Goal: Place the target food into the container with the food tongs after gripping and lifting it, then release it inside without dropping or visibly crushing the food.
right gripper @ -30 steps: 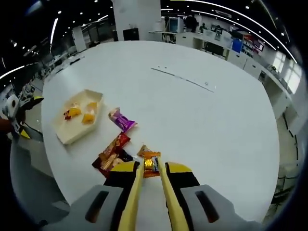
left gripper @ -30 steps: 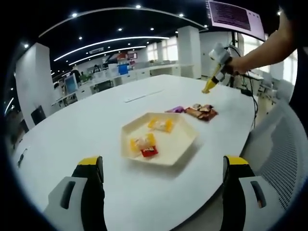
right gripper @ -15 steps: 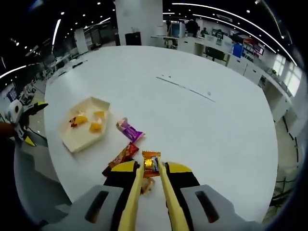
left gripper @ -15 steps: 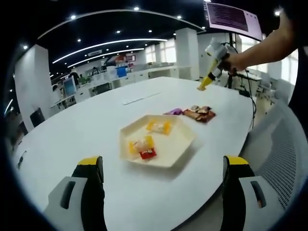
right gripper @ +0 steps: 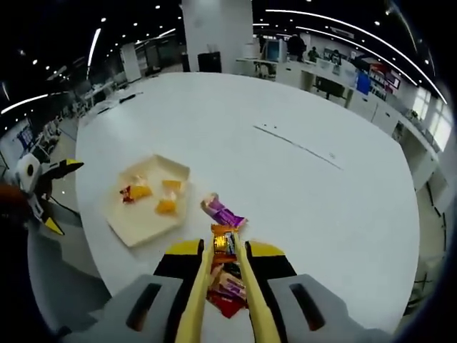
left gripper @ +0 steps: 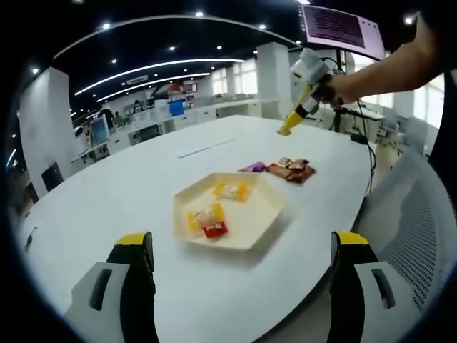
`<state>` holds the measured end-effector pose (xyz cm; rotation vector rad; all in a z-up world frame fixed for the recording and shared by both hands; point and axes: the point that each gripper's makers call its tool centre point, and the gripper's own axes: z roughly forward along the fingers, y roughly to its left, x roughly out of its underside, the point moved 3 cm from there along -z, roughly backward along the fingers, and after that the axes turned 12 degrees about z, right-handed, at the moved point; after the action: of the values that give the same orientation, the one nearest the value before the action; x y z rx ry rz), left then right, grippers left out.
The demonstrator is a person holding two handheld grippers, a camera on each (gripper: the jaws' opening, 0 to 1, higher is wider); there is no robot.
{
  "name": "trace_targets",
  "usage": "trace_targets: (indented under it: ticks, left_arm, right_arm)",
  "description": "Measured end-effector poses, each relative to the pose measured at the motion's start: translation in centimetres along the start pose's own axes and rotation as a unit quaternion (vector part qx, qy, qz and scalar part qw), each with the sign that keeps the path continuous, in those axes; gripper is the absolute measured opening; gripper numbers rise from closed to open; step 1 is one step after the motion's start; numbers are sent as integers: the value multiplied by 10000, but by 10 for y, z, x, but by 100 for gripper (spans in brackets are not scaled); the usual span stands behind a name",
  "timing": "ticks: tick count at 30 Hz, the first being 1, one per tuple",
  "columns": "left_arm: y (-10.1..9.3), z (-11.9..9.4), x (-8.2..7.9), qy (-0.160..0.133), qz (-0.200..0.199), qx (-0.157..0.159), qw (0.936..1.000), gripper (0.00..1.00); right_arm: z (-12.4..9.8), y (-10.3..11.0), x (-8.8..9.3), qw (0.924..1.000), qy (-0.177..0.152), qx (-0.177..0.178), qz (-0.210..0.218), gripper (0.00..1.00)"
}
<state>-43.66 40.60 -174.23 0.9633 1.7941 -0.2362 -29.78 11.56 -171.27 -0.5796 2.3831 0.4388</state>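
A cream hexagonal tray (left gripper: 265, 214) sits on the white table and holds several small wrapped snacks (left gripper: 207, 218). My left gripper (left gripper: 239, 286) hovers before it, jaws wide apart with nothing between them. In the right gripper view my right gripper (right gripper: 223, 249) is shut on an orange snack packet (right gripper: 224, 241), held in the air above the loose packets. The tray (right gripper: 136, 229) lies to its left. In the left gripper view the right gripper (left gripper: 294, 118) hangs high above the far side of the table, held by a person's hand.
A purple packet (right gripper: 223, 212) and red packets (right gripper: 227, 291) lie on the table beside the tray; the same pile (left gripper: 289, 170) is right of the tray. The left gripper (right gripper: 46, 193) shows near the table's edge. The round white table (right gripper: 300, 200) spreads wide beyond.
My right gripper has risen with the orange packet and drifted toward the tray; the loose packets now lie beneath it. The left gripper stays open in place.
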Motion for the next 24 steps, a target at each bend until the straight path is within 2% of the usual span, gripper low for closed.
trace_targets:
  ticks: [15,18,24]
  left_arm:
    - [0,0,-2,-23,-8,20,10000,100]
    - [-2,0,-2,-29,5,61,10000,100]
    - [-2,-1,-3,-70,13,51,10000,100]
  right_arm:
    - [30,81,-25,9974,104,-553,-454,22]
    - [35,97,-27,9949,181,-584,-799,22]
    - [45,126,-39,9929,208,-787,-864,21]
